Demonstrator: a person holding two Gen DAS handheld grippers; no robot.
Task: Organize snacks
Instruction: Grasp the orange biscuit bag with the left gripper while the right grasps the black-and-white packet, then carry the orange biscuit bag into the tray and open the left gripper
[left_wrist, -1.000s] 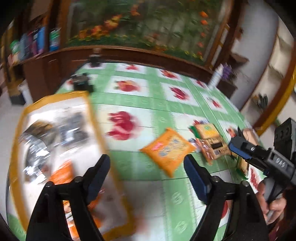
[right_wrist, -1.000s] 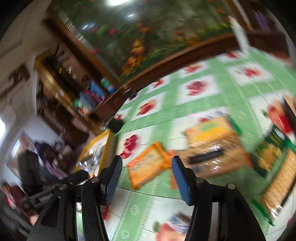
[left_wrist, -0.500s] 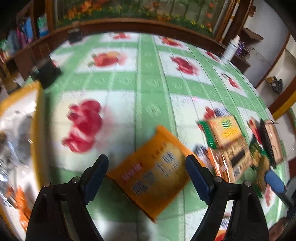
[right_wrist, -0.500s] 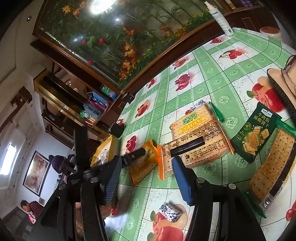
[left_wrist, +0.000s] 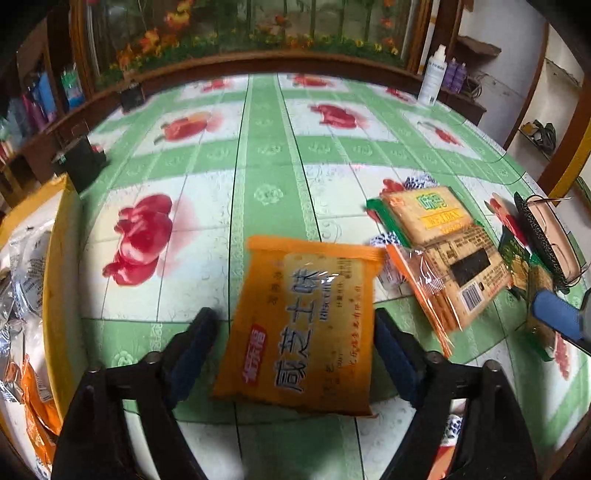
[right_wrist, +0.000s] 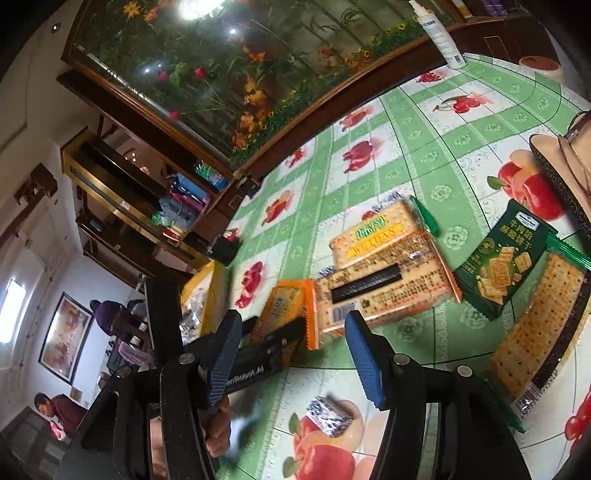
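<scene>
An orange biscuit packet (left_wrist: 303, 325) lies flat on the green fruit-print tablecloth (left_wrist: 266, 147), between the open fingers of my left gripper (left_wrist: 295, 354), which straddles its near half. It also shows in the right wrist view (right_wrist: 284, 306), partly behind the left gripper. My right gripper (right_wrist: 295, 358) is open and empty above the table, near two cracker packs (right_wrist: 384, 273). A dark green cracker bag (right_wrist: 502, 266) and a long cracker sleeve (right_wrist: 535, 328) lie to the right. A yellow-rimmed tray (left_wrist: 55, 266) with packets sits at left.
A small patterned sweet (right_wrist: 328, 417) lies near the right gripper. A black box (left_wrist: 81, 162) stands by the tray. A white spray bottle (left_wrist: 432, 81) stands at the far right edge. A basket-like object (left_wrist: 546, 236) sits at right.
My left gripper has swung away from the tray and closed in on the orange packet, which now lies between its fingers. My right gripper has moved slightly closer to the cracker packs.
</scene>
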